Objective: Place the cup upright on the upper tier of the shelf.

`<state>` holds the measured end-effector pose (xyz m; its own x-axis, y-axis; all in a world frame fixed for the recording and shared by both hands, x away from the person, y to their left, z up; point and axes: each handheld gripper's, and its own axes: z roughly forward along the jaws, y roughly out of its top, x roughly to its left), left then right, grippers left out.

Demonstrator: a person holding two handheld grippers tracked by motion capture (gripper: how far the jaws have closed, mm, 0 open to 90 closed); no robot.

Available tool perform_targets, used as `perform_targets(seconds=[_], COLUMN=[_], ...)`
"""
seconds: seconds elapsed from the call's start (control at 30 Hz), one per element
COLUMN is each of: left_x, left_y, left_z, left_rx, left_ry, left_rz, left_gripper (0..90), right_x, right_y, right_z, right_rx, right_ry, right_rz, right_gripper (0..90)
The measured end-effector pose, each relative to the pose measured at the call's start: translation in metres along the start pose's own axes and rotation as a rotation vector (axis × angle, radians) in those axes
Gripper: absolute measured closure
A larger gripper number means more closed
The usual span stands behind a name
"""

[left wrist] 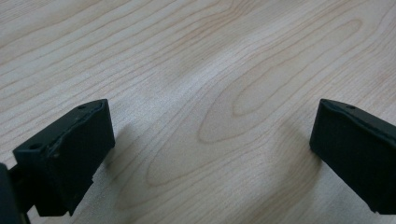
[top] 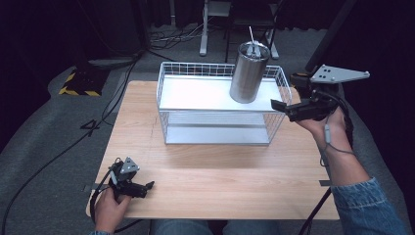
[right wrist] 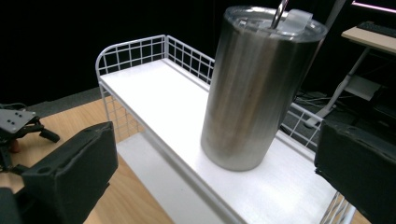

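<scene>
The right gripper [top: 286, 108] is held in the air just beside the right end of the white wire rack [top: 169, 78], its jaws spread wide with nothing between them. In the right gripper view those jaws frame a steel tumbler [right wrist: 259, 88] without touching it. The tumbler stands upright on the rack's white top shelf [right wrist: 154, 93], toward the shelf's right end, with a clear lid and a straw [right wrist: 280, 11] rising from it. The rack sits on the far middle part of the wooden bench [top: 220, 181], with a lower shelf showing through its wire front.

The left gripper [top: 142, 188] lies low at the bench's near left corner, well apart from the rack, held in the person's left hand [top: 108, 208]. In the left gripper view its jaws stand wide apart over bare wood grain, holding nothing.
</scene>
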<state>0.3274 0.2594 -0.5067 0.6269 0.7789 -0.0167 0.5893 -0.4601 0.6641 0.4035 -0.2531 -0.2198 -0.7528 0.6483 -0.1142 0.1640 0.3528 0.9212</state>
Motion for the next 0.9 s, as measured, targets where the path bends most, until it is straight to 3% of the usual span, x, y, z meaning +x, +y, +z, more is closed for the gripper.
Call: perform_targets(seconds=[0.5,0.9], left_x=[0.002,0.001], left_y=[0.003,0.003], left_z=[0.002,0.002], left_rx=[0.001,0.0], left_ry=[0.0,0.004], left_rz=[0.001,0.005], left_gripper=[0.3,0.4], right_x=[0.022,0.037], right_y=[-0.042,-0.092], right_z=[-0.018,-0.011], right_rx=[0.049,0.108], right_ry=[-0.008,-0.014], right_rz=[-0.007,0.033], right_gripper=[0.0,0.0])
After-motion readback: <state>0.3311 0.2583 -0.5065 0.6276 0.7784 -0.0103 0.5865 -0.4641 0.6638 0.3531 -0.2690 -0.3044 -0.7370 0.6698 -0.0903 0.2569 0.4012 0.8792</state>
